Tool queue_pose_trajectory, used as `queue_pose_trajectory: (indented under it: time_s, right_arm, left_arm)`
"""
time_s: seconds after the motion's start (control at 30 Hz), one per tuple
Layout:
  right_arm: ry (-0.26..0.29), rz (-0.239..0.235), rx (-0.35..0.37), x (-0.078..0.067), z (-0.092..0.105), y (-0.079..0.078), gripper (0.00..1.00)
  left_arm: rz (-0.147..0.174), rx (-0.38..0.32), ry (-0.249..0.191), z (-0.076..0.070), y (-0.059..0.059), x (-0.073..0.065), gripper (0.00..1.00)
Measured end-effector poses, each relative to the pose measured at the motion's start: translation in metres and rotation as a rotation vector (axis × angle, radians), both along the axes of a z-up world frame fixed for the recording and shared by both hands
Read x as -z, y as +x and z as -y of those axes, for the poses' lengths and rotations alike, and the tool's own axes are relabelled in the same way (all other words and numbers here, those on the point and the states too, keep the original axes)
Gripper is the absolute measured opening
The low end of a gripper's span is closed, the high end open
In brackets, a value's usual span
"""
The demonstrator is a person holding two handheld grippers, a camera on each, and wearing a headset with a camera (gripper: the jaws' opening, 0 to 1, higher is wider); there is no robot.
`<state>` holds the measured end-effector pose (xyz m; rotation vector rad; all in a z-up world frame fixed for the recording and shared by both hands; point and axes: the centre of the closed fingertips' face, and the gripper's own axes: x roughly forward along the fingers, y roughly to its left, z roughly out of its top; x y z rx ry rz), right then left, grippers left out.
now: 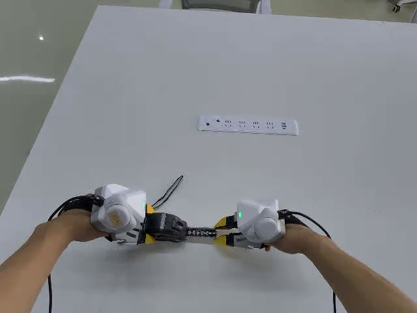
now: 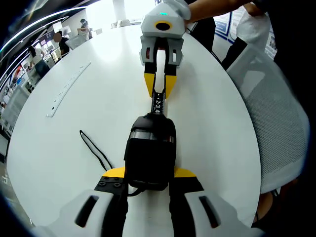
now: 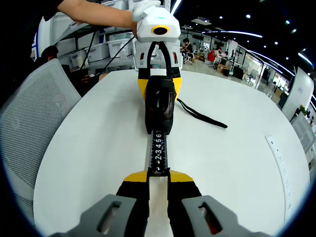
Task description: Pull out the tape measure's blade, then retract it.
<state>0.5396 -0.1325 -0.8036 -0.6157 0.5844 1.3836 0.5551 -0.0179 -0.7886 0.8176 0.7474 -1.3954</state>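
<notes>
Tape measure [image 3: 159, 106] blade [image 3: 158, 148] numerals legible right gripper view, blurred head view.

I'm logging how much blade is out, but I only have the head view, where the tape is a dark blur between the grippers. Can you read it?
Observer: Yes. In the right gripper view, digits 2 to 6 on the blade show between the tape measure case and the right gripper.
Operator: Do its tongs have the tip?
Observer: Yes, its yellow-tipped tongs are shut on the blade's end.
Operator: And the case?
Observer: In the left gripper view, the left gripper has its tongs clamped on both sides of the black case.
</notes>
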Motion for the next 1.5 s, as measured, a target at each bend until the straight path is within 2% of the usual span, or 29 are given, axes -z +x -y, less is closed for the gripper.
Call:
queue_pose_trajectory:
  time_s: [1.5]
  right_arm:
    - [-0.005,-0.029,0.018,-0.002,0.025,-0.004,0.11]
  left_arm:
    - [0.001,-0.002,0.002,0.0,-0.001,0.0,0.28]
